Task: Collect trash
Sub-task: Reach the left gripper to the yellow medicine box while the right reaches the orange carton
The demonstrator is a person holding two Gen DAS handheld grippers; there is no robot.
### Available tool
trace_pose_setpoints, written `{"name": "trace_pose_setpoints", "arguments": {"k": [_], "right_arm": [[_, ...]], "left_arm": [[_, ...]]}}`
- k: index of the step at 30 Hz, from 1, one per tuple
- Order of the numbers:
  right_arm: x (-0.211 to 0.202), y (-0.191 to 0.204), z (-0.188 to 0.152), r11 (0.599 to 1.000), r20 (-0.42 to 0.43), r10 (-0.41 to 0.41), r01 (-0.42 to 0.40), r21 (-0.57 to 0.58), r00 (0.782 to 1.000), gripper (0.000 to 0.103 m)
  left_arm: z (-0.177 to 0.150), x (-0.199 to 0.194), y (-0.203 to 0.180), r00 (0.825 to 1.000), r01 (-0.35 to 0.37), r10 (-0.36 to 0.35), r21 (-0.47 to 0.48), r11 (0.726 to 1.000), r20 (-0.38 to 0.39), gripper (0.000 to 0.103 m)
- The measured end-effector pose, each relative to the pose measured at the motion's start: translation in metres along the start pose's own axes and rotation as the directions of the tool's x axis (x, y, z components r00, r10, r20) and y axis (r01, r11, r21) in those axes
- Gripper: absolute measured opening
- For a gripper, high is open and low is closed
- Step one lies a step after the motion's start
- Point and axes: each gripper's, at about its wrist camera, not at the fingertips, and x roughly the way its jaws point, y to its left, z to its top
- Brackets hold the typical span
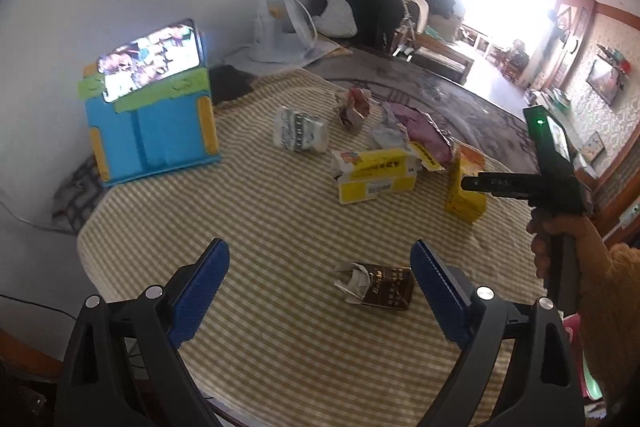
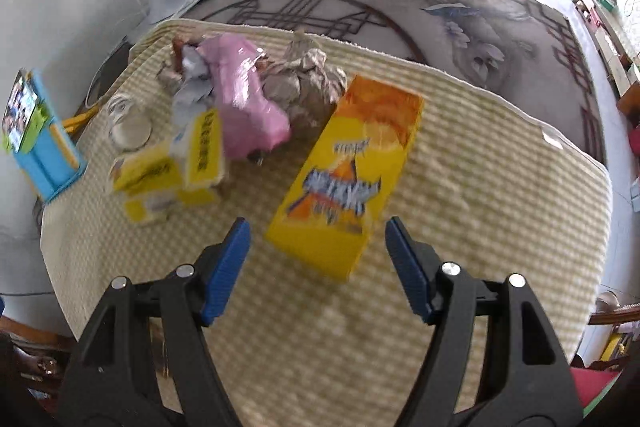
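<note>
A: From the left wrist, what shows?

B: The left tongs (image 1: 320, 291) are spread wide over the bench (image 1: 260, 227) with its striped cloth, and a crumpled brown carton (image 1: 380, 286) lies on the cloth between the blue pads, nearer the right one — whether it touches is unclear. Farther back lie a yellow box (image 1: 374, 175), a white wrapped pack (image 1: 298, 129), a pink bag (image 1: 424, 133) and a crumpled brown wrapper (image 1: 354, 109). A phone (image 1: 154, 59) glows on a blue stand (image 1: 154, 135) at the left. The right tongs (image 1: 466, 183) reach in from the right, in front of an upright orange-yellow box (image 1: 466, 191).

A: And the right wrist?

B: The right tongs (image 2: 318, 251) are spread as well, holding nothing. The orange-yellow box (image 2: 352, 171) sits just ahead of the gap — its near end between the fingertips, not gripped. The yellow box (image 2: 172, 175), pink bag (image 2: 244, 107) and a crumpled grey paper (image 2: 308, 83) cluster behind it.
</note>
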Motion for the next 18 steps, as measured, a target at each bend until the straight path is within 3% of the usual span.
{"name": "trace_pose_setpoints", "arguments": {"k": [8,18], "right_arm": [[0.031,-0.002,0.021,0.999,-0.033,-0.048,0.048,-0.006,0.998,0.072],[0.04,-0.003,0.029,0.995,-0.07,-0.091,0.094,0.039,0.993,0.07]], "left_arm": [[0.014,0.011,0.0,1.0,0.003,-0.003,0.046,0.999,-0.015,0.088],[0.064,0.078,-0.014,0.989,0.14,-0.128,0.187,0.972,-0.078,0.088]]}}
